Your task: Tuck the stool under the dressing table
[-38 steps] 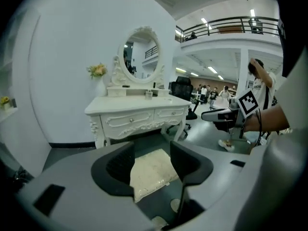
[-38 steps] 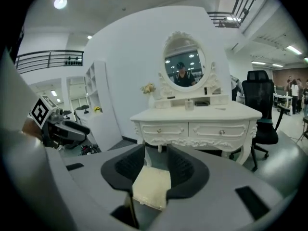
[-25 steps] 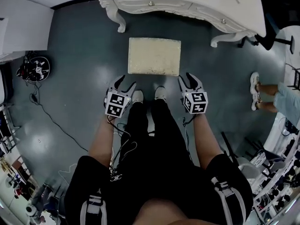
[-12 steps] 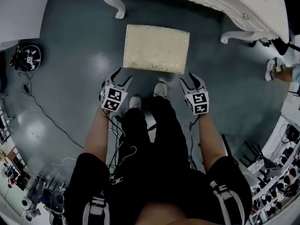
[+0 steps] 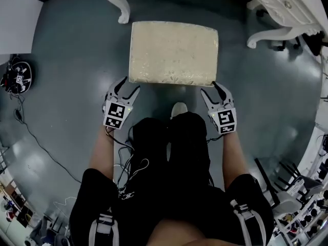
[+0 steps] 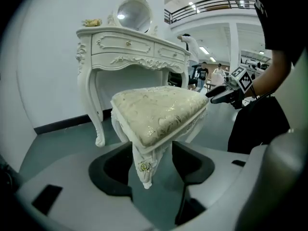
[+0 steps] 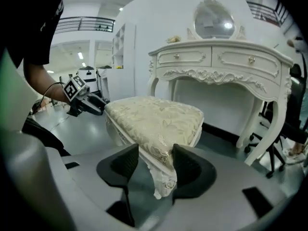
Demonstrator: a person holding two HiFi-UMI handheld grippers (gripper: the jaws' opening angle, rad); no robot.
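Head view, stool (image 5: 173,53) corner legs between jaws, left gripper (image 5: 130,84) open, right gripper (image 5: 210,87) opening

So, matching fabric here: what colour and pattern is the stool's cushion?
Stool cushion: cream with faint floral pattern, clearest in the right gripper view.

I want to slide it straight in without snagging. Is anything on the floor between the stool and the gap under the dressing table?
Nothing visible does. The floor between the stool and the dressing table is bare, and the opening under the table looks free in both gripper views.
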